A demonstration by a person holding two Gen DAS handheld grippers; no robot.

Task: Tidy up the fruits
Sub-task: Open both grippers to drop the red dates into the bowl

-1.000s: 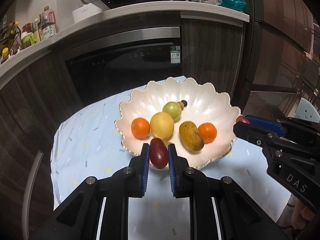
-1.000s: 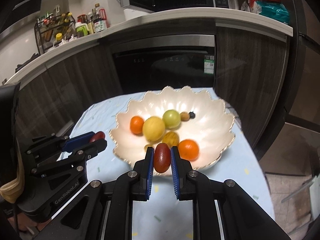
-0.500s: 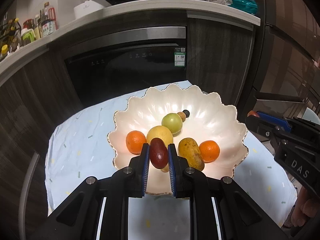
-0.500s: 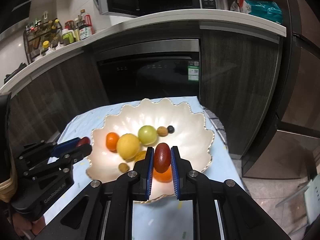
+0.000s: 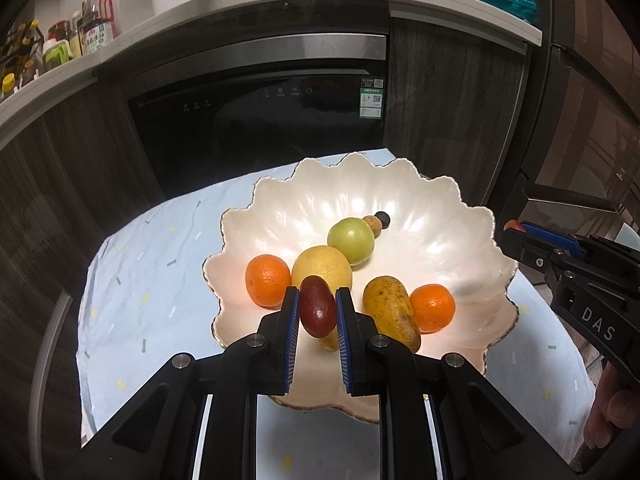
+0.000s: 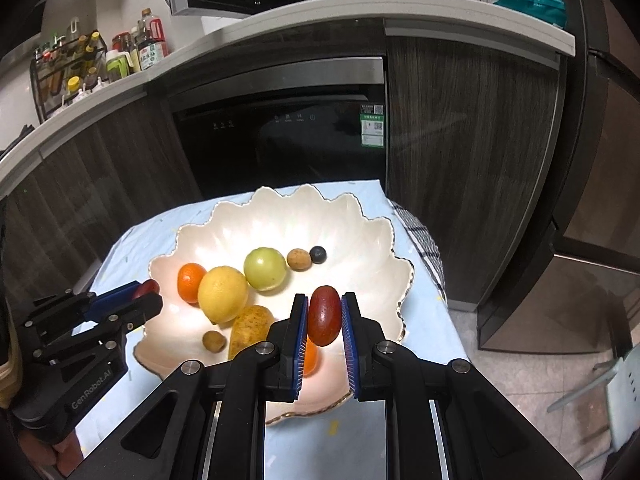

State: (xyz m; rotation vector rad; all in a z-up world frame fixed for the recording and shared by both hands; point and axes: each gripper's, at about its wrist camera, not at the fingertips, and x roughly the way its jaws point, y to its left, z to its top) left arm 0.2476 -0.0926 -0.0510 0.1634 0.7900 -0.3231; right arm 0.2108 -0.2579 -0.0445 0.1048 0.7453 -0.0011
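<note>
A white scalloped bowl [image 5: 448, 216] [image 6: 360, 224] on the blue tablecloth holds two oranges [image 5: 267, 280], a lemon [image 5: 320, 266], a green fruit [image 5: 351, 240], a yellow mango [image 5: 390, 312] and small round fruits. My left gripper [image 5: 317, 312] is shut on a dark red oval fruit [image 5: 317, 311] above the bowl's near side. It also shows in the right wrist view [image 6: 140, 296]. My right gripper [image 6: 324, 320] is shut on a second dark red oval fruit [image 6: 324, 320] above the bowl's right part, and shows in the left wrist view [image 5: 516, 232].
The small table [image 5: 136, 288] has a light blue cloth and stands before a dark oven [image 5: 256, 120] and wood cabinets. A checked cloth [image 6: 424, 240] hangs at the table's right edge. A counter with bottles [image 6: 80, 64] and a microwave runs behind.
Both grippers have moved forward over the bowl with their red fruits still held. The right gripper has shifted toward the bowl's right side.
</note>
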